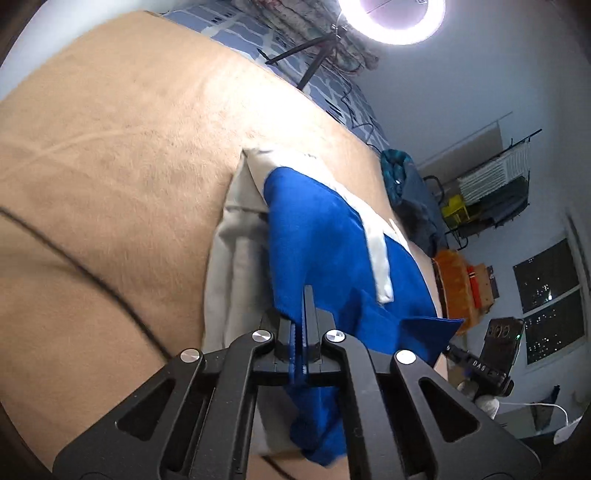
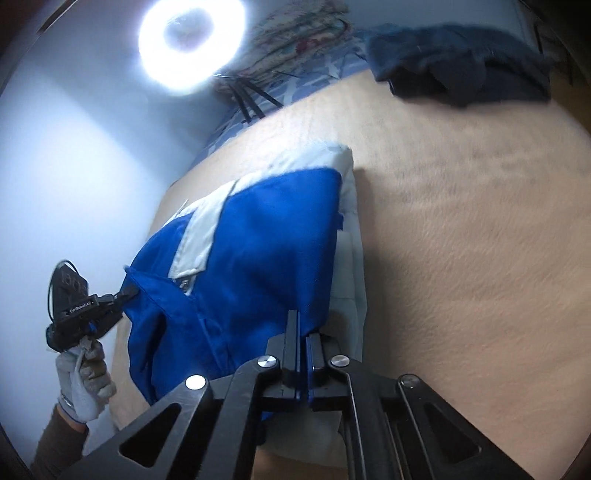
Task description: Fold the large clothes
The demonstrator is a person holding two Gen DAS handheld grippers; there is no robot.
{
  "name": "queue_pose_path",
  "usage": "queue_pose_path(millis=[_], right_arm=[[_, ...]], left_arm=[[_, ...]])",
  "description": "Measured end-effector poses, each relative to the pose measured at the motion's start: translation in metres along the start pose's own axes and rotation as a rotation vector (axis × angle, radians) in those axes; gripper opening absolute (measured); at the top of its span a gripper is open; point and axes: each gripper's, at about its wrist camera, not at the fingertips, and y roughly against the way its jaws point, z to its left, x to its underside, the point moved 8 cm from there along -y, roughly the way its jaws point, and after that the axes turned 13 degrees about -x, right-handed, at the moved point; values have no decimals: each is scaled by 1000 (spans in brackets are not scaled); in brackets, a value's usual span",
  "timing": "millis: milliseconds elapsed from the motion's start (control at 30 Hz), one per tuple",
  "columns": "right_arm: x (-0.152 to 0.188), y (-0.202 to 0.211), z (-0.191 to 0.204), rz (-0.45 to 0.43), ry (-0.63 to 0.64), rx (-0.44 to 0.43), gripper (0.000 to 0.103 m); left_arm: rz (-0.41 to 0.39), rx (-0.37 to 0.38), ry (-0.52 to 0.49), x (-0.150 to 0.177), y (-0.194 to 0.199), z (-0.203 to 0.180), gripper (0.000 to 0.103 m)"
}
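Note:
A blue and white garment [image 1: 332, 236] lies on the tan blanket [image 1: 122, 155], its blue part raised over the grey-white part. My left gripper [image 1: 303, 325] is shut on a blue edge of the garment. My right gripper [image 2: 302, 332] is shut on another blue edge of the garment [image 2: 258, 240]. The left gripper also shows in the right wrist view [image 2: 127, 293], held by a gloved hand, pinching a blue corner. The right gripper's body shows in the left wrist view [image 1: 484, 365] past that corner. The blue cloth hangs stretched between both grippers.
A dark blue pile of clothes [image 2: 461, 62] lies at the blanket's far end, also in the left wrist view [image 1: 410, 192]. A ring light [image 1: 391, 18] on a tripod stands beyond. A black cable [image 1: 92, 277] crosses the blanket. An orange basket [image 1: 454, 280] and rack [image 1: 495, 192] stand beside the bed.

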Motion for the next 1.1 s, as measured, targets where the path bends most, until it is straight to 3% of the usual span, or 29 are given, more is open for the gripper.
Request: queue_pose_path(millis=[133, 200, 300, 367, 433, 500, 600, 667, 767, 900, 1000, 1100], right_arm=[[8, 14, 8, 3, 27, -24, 0], [19, -3, -8, 53, 2, 18, 0], [29, -20, -14, 83, 62, 88, 0], [26, -14, -8, 91, 84, 98, 10], [22, 1, 0, 82, 115, 105, 28], [17, 21, 14, 51, 173, 93, 29], [18, 44, 48, 61, 264, -26, 42], [21, 46, 67, 98, 329, -84, 69], [22, 36, 78, 133, 386, -117, 68], [18, -1, 81, 214, 392, -147, 56], [14, -28, 82, 251, 382, -172, 54], [7, -48, 76, 263, 309, -215, 44]], left_arm=[[55, -111, -44, 23, -20, 21, 0], [59, -113, -26, 30, -32, 28, 0], [31, -152, -67, 27, -28, 20, 0], [23, -173, -84, 24, -20, 18, 7], [-26, -225, -116, 19, 0, 17, 14], [-82, -246, -125, 14, 21, 16, 15], [-119, -151, -97, 22, 53, 0, 15], [-113, -80, -88, 37, 59, -20, 15], [-66, 12, -87, 67, 55, -49, 15], [1, 125, -94, 118, 34, -90, 17], [22, 131, -134, 138, 12, -113, 34], [37, 127, -113, 142, -16, -122, 34]])
